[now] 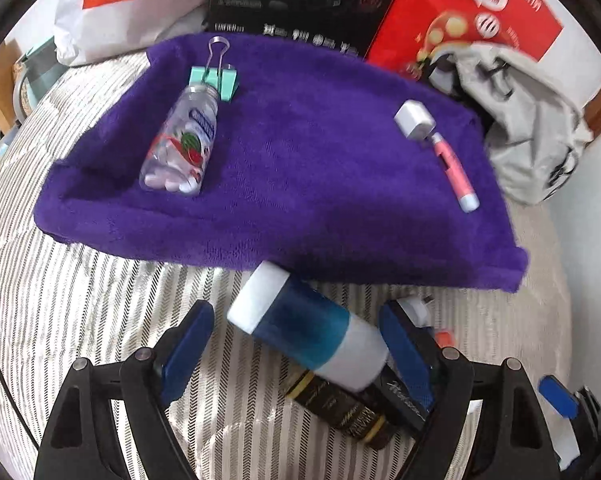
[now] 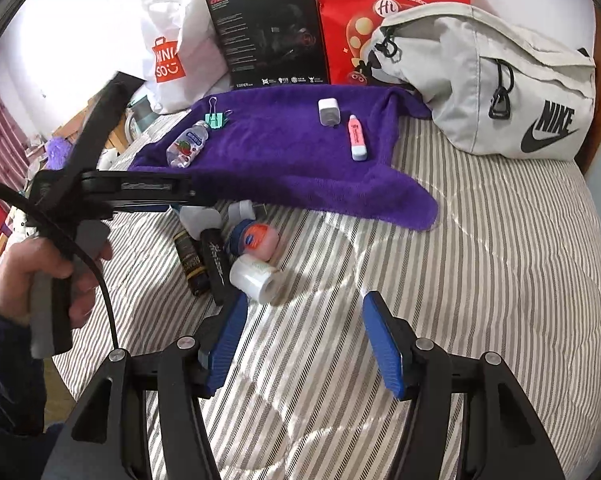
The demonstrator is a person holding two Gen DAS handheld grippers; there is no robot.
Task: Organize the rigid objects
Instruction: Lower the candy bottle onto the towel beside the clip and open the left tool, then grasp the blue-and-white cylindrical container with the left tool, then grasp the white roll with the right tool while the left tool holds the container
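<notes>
Left gripper (image 1: pixel 296 344) spread wide around a blue-and-white bottle (image 1: pixel 306 334) lying on the striped bed (image 2: pixel 480 280), just off the near edge of the purple towel (image 1: pixel 300 168); can't tell if the pads touch it. Right gripper (image 2: pixel 302 344) spread, nothing between its fingers, over bare bed. On the towel: candy bottle (image 1: pixel 178 148) and green binder clip (image 1: pixel 214 78) left, white charger (image 1: pixel 414 120) and pink highlighter (image 1: pixel 454 172) right.
</notes>
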